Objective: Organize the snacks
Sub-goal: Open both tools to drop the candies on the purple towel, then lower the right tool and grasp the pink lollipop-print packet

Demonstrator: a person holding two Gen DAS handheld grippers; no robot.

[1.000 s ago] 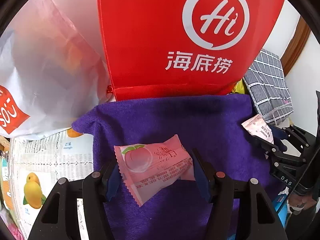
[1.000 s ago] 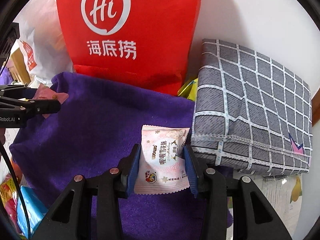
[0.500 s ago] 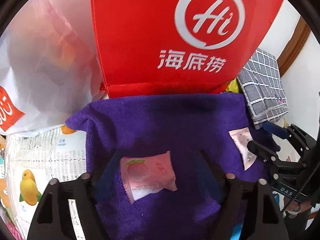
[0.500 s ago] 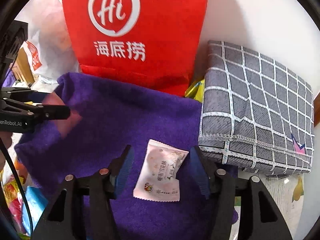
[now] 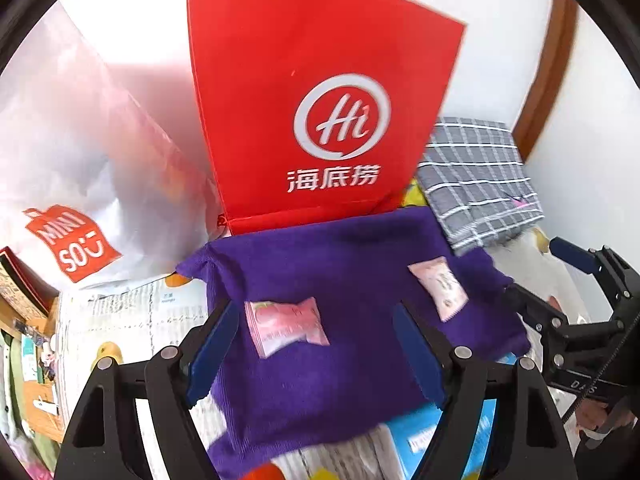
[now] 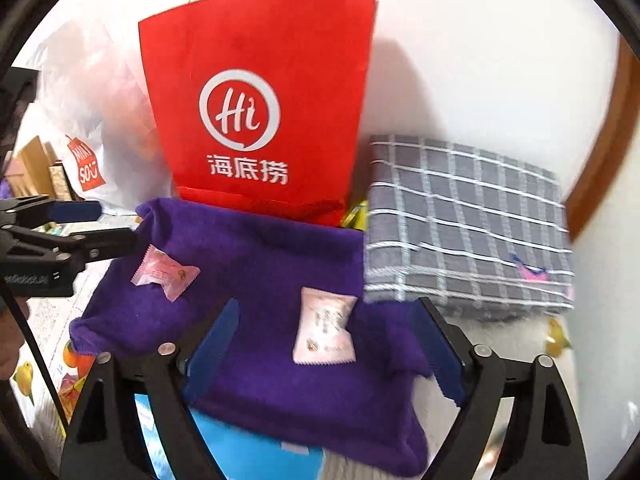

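A pink peach snack packet lies on the purple towel, left part. A pale pink snack packet lies on the towel's right part. My left gripper is open and empty, raised above and behind the peach packet. In the right wrist view the pale packet lies between the open fingers of my right gripper, which is lifted clear of it. The peach packet and the left gripper show at left there.
A red Hi bag stands behind the towel. A white Miniso bag is at left, a grey checked cloth bundle at right. Blue packaging lies under the towel's near edge. Printed paper covers the table.
Both grippers opened and let their packets drop onto the purple towel, then pulled back and up, so both packets now lie free on the cloth.
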